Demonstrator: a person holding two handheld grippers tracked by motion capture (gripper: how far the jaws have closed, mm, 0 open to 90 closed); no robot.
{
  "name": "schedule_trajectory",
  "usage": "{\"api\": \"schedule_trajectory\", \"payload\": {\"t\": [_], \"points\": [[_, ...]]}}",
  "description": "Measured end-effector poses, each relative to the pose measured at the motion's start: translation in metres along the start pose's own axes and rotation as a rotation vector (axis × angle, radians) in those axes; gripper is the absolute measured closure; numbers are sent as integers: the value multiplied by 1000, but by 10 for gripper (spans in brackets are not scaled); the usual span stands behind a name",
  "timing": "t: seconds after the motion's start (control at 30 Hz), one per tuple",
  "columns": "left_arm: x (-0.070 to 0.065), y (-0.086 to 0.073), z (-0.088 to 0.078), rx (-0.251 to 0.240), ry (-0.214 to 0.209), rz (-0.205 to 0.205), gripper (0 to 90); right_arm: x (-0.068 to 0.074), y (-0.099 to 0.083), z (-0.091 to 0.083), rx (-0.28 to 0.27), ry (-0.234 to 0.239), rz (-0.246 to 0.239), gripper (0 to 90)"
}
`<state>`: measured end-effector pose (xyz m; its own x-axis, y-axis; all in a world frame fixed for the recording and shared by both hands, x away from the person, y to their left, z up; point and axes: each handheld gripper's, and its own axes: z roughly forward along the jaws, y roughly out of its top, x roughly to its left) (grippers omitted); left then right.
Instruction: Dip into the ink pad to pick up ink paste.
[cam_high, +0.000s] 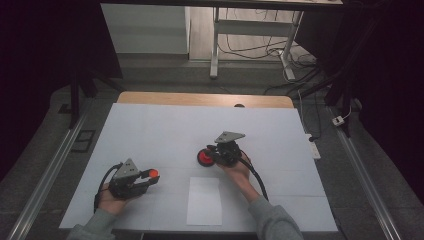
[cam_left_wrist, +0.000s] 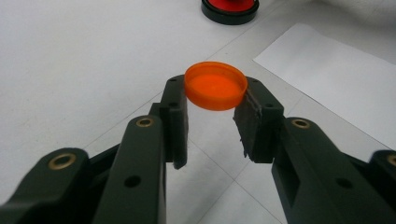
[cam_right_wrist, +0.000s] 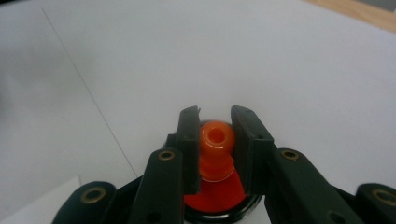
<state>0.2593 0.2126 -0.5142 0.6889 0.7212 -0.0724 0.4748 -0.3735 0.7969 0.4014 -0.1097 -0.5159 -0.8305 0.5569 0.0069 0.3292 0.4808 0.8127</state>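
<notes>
Right now I am worrying most about the orange cap (cam_left_wrist: 215, 85): my left gripper (cam_left_wrist: 212, 126) is pinching it only at its rim, near the very tips of the pads (cam_left_wrist: 176, 119), so any twist of the wrist could be popping it free and sending it rolling across the white table sheet (cam_high: 150, 135). I am taking the bottle as my landmark. My right gripper (cam_right_wrist: 215, 149) is clenching the orange nozzle (cam_right_wrist: 215, 140) of that bottle, whose red body in its black ring (cam_high: 204, 157) is lying on the sheet just beside the jaws. The nozzle looks rounded and smooth, so I am judging that a hard pull could be slipping the pads off it or dragging the bottle sideways.

From the high view, my left hand (cam_high: 111, 200) is holding its gripper low and level, well to the left of the bottle and nearer me, jaws pointing toward it. My right hand (cam_high: 239, 170) is reaching forward, just right of the bottle. A loose paper rectangle (cam_high: 204, 201) is lying nearer me than the bottle.
</notes>
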Motion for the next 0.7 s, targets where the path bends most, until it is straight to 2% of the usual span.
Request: {"api": "schedule_trajectory", "payload": {"t": [0.1, 0.33, 0.7], "points": [[0, 0, 0, 1, 0, 1, 649, 0, -2, 2, -10, 2, 9, 729], [-1, 0, 0, 1, 0, 2, 648, 3, -3, 1, -2, -19, -11, 732], [-1, 0, -1, 0, 3, 1, 648, 1, -8, 1, -39, -5, 7, 733]]}}
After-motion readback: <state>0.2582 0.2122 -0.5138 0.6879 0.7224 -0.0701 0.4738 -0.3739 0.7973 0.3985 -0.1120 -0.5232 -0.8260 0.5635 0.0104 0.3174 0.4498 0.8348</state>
